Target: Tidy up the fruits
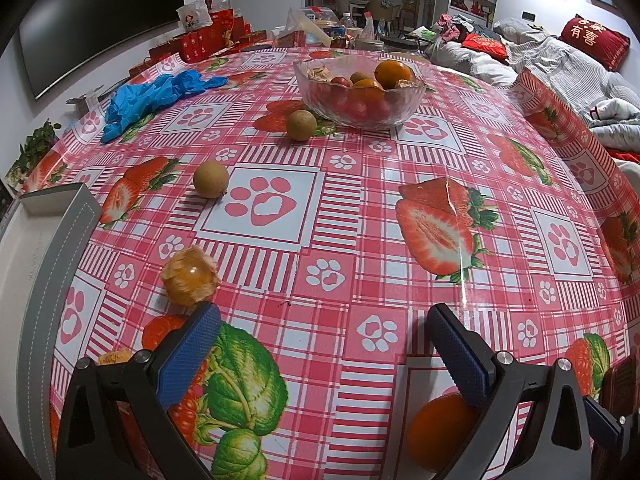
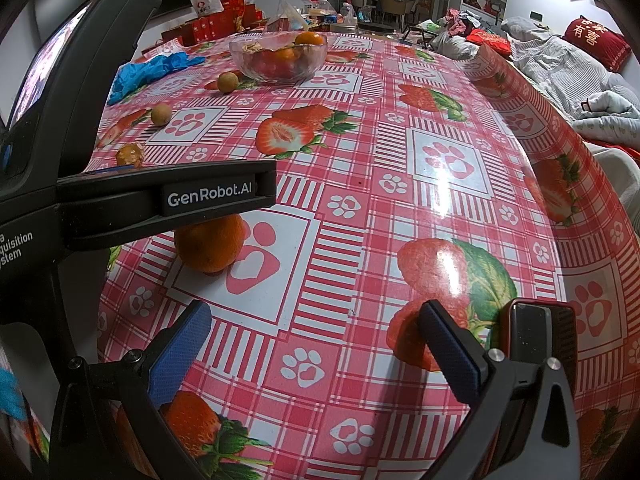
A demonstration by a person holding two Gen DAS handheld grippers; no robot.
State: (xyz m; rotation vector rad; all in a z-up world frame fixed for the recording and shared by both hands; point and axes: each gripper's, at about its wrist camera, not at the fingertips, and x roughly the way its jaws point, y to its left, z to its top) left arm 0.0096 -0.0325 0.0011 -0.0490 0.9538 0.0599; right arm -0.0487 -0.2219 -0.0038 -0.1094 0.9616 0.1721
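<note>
Left tongs (image 1: 320, 344): your blue ribbed pads stand wide apart, nothing between them, held low over the tabletop.
Right tongs (image 2: 316, 340): spread wide as well, holding nothing; blue textured pads on black arms.
Tabletop (image 1: 400, 184): glossy plastic cloth, red-and-white check with printed strawberries and paw marks; glare streaks on it, and the cloth's edge curls up on the right side.
Bowl (image 1: 404, 110): clear ribbed glass with a wavy rim, at the far middle. It holds round oranges, small red fruits and something papery and tan.
Orange (image 2: 210, 246): smooth, round, bright. It lies loose on a paw print, close under your left tongs' black arm in the right view; in the left view it sits just beside your right-hand pad.
Brown fruits: two small dull-skinned balls. One (image 1: 301, 125) lies just in front of the bowl; the other (image 1: 211, 179) lies nearer you, to the left.
Husked fruit (image 1: 191, 278): amber, shiny, wrapped in a frayed papery husk; just beyond the tip of your left-hand pad. Touching or not, you cannot tell.
Gloves (image 1: 152, 94): crumpled blue pile at far left, well apart from the bowl.
Box (image 1: 44, 248): grey, stitched edge, at the left margin.
</note>
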